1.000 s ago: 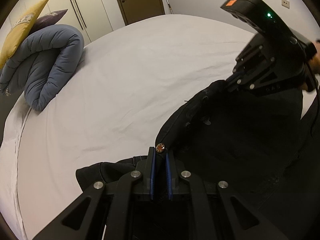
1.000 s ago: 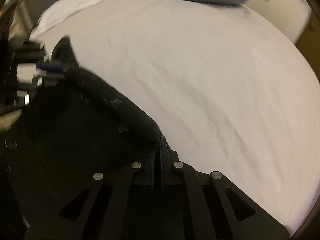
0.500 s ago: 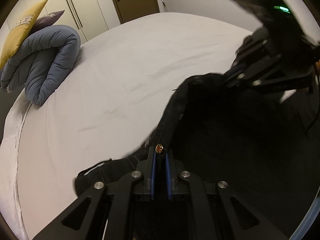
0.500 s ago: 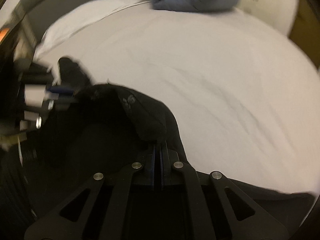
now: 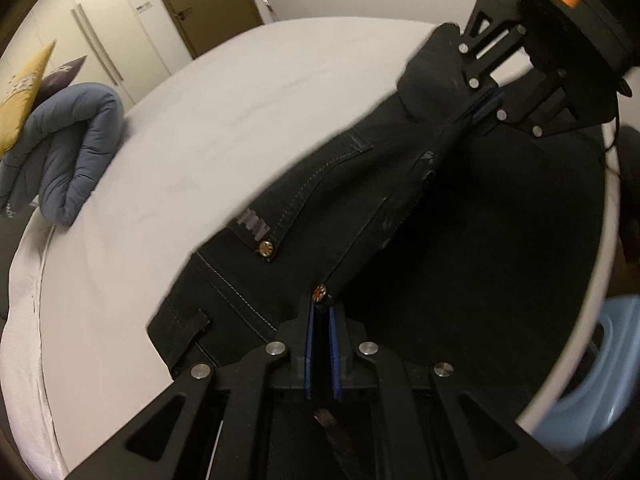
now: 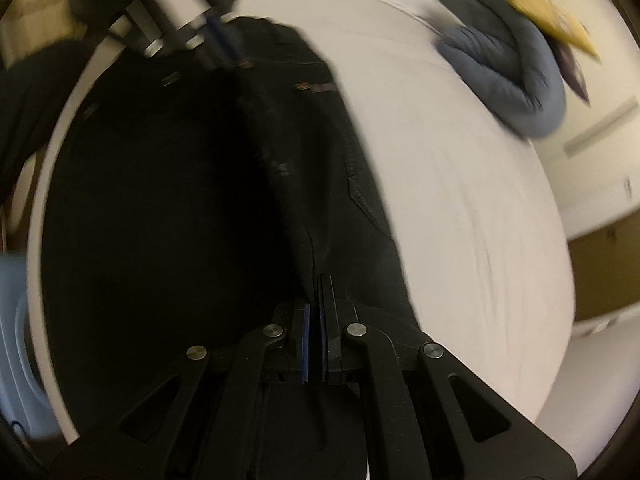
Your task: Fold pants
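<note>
The black pants point(image 5: 360, 184) were held stretched above the bed point(image 5: 192, 152), waistband clenched in the left gripper point(image 5: 320, 312) and right gripper point(image 6: 316, 304), probably for spreading flat.

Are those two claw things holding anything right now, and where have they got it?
Yes. Both grip the black pants by the waistband: the left gripper beside a copper rivet, the right gripper further along it.

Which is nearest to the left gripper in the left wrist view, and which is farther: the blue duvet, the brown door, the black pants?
1. Black pants: clamped in the left gripper.
2. Blue duvet: folded, far left on the bed.
3. Brown door: top, beyond the bed.
</note>
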